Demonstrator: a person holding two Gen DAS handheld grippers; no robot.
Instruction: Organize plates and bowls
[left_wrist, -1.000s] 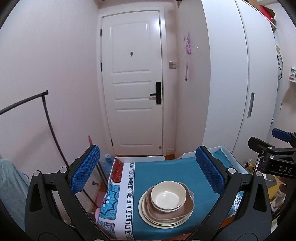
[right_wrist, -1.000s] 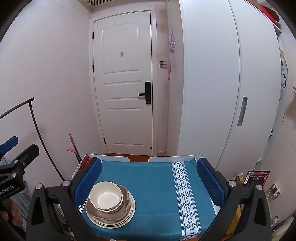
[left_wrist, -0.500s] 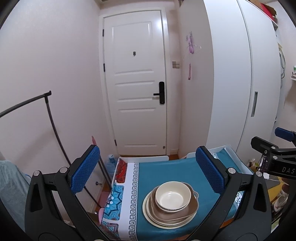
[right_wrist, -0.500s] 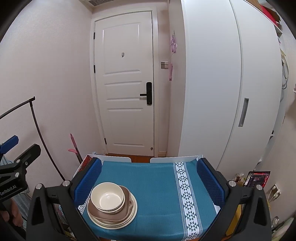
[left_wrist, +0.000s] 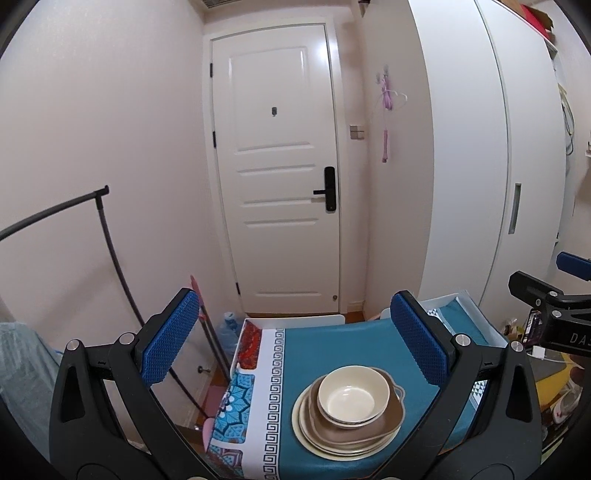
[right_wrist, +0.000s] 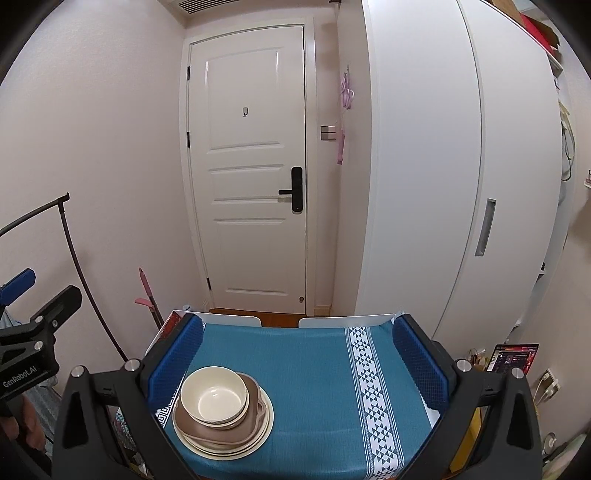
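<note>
**Crockery in one stack, both tongs held clear**

On the desk covered by a teal patterned cloth (right_wrist: 314, 387) the dishes stand gathered into a single pile near its left front part. At the bottom lie cream round plates (right_wrist: 258, 439), on them a brown dish with small side handles (right_wrist: 218, 430), and on top a cream bowl with a shallow second bowl nested beneath it (right_wrist: 214, 397) (how many plates make up the base I cannot tell).

The left tongs (left_wrist: 295, 347) hover above the pile with their blue-padded jaws spread wide and nothing between them. The right tongs (right_wrist: 297, 362) likewise gape wide and empty over the middle of the cloth, the pile lying by their left jaw.

Judging by this, the stacking looks finished or nearly so: no loose plate or bowl shows elsewhere on the cloth. What may remain is at most squaring the pile or carrying it off.
</note>
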